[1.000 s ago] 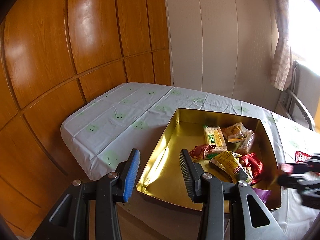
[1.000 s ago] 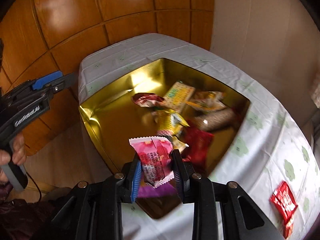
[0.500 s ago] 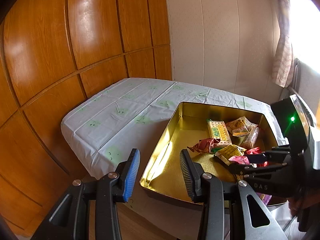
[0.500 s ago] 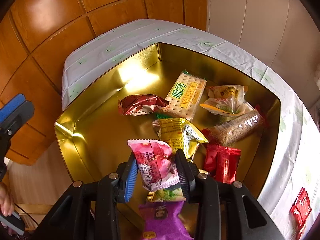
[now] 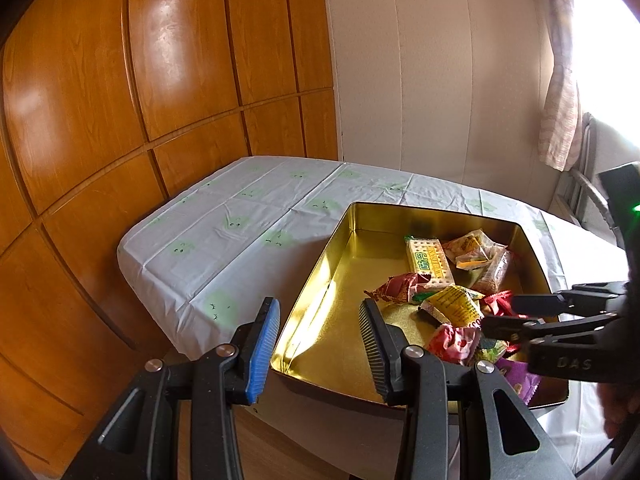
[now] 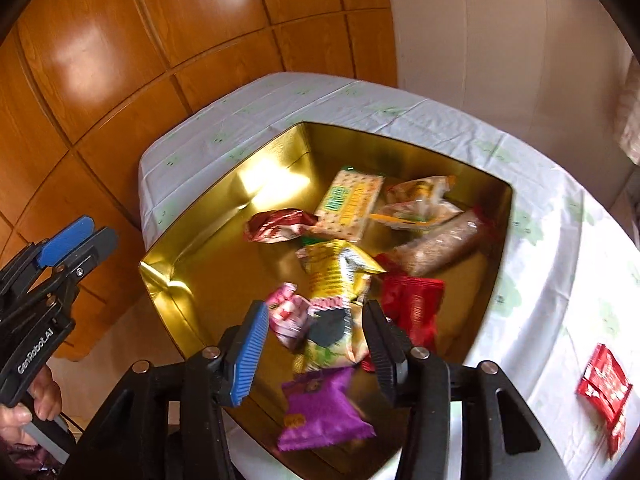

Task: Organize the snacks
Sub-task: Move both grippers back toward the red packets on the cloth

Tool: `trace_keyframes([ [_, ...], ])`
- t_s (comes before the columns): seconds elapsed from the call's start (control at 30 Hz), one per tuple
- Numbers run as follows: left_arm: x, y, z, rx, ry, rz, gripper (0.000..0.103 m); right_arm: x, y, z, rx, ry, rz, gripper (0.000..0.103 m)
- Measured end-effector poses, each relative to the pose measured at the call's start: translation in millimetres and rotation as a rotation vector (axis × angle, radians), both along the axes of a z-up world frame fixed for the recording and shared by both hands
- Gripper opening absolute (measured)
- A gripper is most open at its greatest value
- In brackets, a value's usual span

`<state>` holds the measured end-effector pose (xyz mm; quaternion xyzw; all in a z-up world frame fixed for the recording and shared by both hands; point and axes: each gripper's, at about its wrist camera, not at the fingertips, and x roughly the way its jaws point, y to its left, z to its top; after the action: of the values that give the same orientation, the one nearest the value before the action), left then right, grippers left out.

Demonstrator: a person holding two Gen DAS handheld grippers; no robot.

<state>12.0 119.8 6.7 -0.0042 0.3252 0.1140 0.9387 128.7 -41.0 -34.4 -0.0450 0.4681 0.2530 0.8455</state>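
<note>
The right gripper (image 6: pixel 314 330) hung over the gold tin (image 6: pixel 168 276), its jaws having just been opening, and the pink snack packet (image 6: pixel 289 316) lay released just inside the blue left finger, resting on other wrappers. The left gripper (image 5: pixel 318 340) waited parted and empty at the tin's near corner. Beyond the right finger, a red packet (image 6: pixel 604 384) on the tablecloth (image 6: pixel 560 280) looked the likely next pickup.
</note>
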Motion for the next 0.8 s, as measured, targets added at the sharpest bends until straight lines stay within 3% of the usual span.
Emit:
trace_keyframes([
  [0.43, 0.1, -15.8, 2.9, 0.012, 0.005, -0.042, 0.042, -18.6, -101.3, 13.0, -0.037, -0.039, -0.163, 0.049],
  [0.8, 4.8, -43.0, 4.8, 0.034, 0.019, -0.114, 0.042, -30.7, -231.0, 19.5, -0.159, -0.040, -0.393, 0.049],
])
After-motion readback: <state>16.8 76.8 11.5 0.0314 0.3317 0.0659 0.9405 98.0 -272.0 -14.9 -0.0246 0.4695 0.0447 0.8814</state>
